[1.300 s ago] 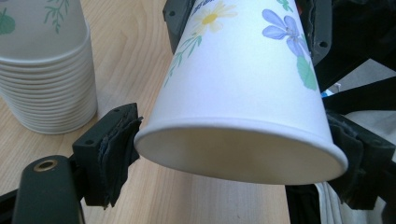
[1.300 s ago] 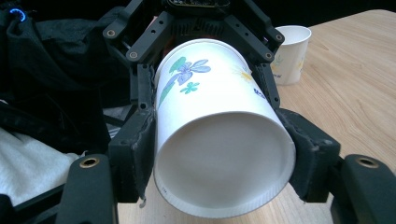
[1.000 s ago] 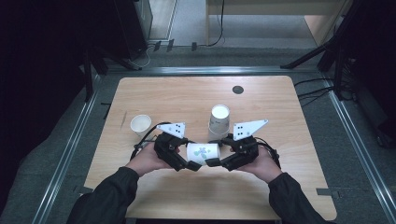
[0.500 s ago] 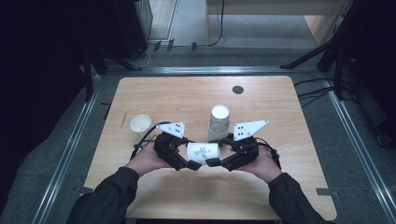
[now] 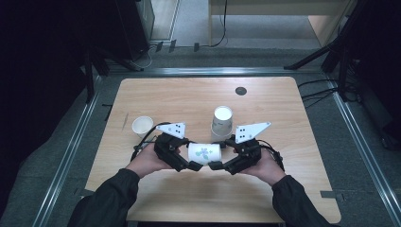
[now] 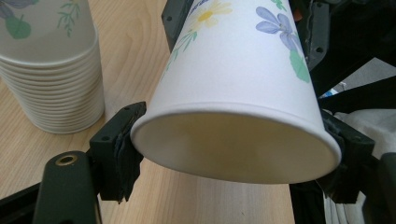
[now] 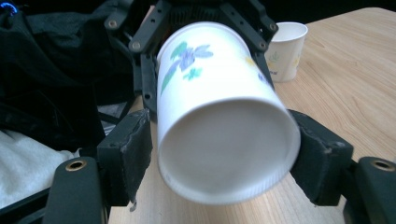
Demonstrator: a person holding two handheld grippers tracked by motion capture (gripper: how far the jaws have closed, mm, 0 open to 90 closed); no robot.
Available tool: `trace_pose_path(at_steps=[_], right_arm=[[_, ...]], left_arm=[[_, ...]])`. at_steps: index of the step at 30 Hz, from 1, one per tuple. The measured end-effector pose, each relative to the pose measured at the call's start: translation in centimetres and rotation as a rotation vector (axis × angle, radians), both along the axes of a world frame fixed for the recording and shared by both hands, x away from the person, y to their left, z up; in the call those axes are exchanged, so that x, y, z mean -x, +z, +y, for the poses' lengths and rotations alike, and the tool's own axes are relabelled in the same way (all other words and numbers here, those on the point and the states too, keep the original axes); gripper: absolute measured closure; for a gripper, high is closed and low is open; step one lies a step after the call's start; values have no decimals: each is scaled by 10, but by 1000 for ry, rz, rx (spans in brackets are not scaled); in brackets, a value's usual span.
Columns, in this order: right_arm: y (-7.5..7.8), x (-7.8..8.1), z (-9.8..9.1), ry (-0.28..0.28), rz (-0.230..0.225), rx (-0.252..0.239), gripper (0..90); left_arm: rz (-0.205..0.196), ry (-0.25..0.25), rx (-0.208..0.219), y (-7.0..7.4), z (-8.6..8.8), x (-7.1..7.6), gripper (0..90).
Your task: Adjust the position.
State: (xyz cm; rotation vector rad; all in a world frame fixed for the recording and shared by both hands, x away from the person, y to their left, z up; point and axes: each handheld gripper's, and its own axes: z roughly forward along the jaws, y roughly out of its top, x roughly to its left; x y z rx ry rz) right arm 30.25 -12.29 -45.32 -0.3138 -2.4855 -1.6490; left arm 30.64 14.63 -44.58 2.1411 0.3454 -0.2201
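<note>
Cups are what we are handling: one flowered cup (image 5: 204,153) lies on its side in the air over the near middle of the counter (image 5: 283,198), held from both ends. Our left hand-held gripper (image 6: 233,154) is clamped across its open rim, and our right hand-held gripper (image 7: 224,158) is clamped across its closed base. Just behind stands the stack (image 5: 221,121), upside down, and a lone cup (image 5: 142,126) sits upright to the left, well apart. We judge that one cup is already set out and this one is freed from the stack; it has yet to be turned upright and put down, with many left to go.
</note>
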Motion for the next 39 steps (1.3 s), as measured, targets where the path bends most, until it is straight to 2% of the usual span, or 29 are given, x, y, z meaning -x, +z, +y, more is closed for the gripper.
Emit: trace_pose_path(at_steps=[5, 10, 17, 24, 28, 33, 36, 37, 39], right_arm=[[-3, 0, -1, -18, -13, 27, 281], [-6, 0, -1, -22, -25, 71, 281], [-9, -2, -1, -51, -38, 122, 281], [-10, -3, -1, -66, -53, 144, 281], [-10, -2, -2, -73, -48, 145, 281], [-8, -2, -4, -77, -53, 143, 281], [-8, -3, -4, -79, -60, 137, 280], [-8, -3, -4, -78, -62, 140, 280], [-9, -3, -3, -80, -67, 147, 280]], left_arm=[[-1, 20, 5, 2, 6, -2, 215], [-19, 31, -2, 7, 12, -3, 215], [-41, 49, -59, 13, 18, -4, 215], [-69, 30, -114, 21, 16, -3, 218], [-77, 3, -167, 30, 10, -5, 218], [-66, -26, -259, 38, 1, -13, 218], [-72, -42, -339, 44, -3, -16, 218], [-61, -43, -353, 46, -4, -17, 218], [-68, -48, -375, 49, -6, -17, 218]])
